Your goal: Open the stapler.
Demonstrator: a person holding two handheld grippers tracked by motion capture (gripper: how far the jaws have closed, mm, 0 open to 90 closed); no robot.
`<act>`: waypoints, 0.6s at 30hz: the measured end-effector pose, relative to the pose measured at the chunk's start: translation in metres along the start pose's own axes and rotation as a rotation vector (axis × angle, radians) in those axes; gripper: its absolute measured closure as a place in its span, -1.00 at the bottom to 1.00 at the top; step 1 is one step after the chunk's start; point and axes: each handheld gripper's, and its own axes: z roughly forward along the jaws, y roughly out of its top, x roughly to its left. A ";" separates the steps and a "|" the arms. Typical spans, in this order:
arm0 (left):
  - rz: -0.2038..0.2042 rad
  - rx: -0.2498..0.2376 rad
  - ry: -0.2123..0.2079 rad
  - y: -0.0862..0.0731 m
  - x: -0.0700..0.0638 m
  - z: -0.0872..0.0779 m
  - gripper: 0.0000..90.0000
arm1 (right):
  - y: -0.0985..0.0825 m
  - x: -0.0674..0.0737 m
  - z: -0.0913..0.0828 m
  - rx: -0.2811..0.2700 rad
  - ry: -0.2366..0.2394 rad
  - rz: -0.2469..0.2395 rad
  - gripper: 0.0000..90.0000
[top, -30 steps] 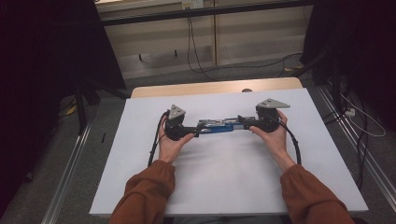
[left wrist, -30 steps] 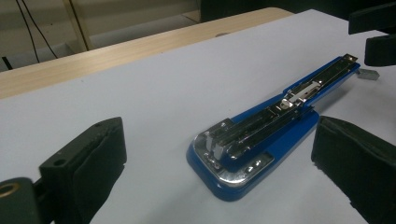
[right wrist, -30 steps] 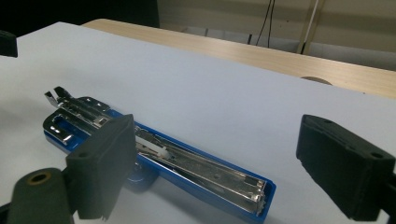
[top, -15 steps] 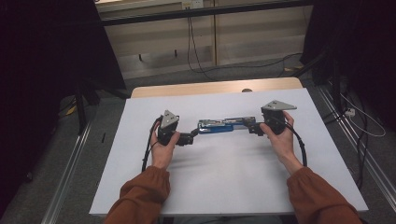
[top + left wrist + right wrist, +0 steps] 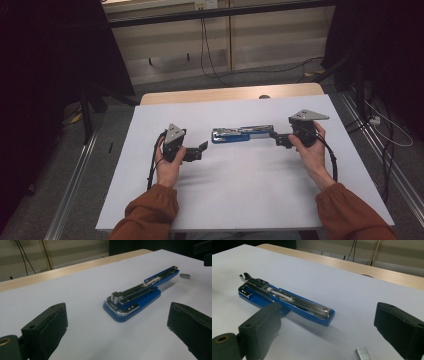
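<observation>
Dim room, cables on floor behind; white surface [image 5: 240, 200] with wooden far edge. Blue stapler [image 5: 240, 134] lies opened mid-surface, no readable markings. Left tool [image 5: 200, 149] and right tool [image 5: 278, 140] both spread apart, empty, flanking stapler; staple strip [image 5: 363, 353] near right tool.

A blue stapler [image 5: 241, 134] with chrome inner parts is laid flat on the white table [image 5: 240, 200], opened out lengthwise, its magazine exposed. A small staple strip [image 5: 363, 354] is seen just beside its far end.
</observation>
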 end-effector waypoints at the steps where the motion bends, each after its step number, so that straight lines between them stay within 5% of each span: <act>1: 0.006 0.005 0.001 -0.001 0.000 -0.003 -0.93 | 0.000 0.000 -0.002 -0.001 0.001 -0.001 -0.84; 7: -0.009 -0.002 0.050 -0.008 0.000 -0.019 -0.93 | -0.002 -0.003 -0.011 -0.001 -0.011 -0.010 -0.84; 18: 0.002 -0.036 0.078 -0.015 -0.002 -0.046 -0.95 | -0.003 -0.012 -0.025 -0.031 -0.024 0.027 -0.88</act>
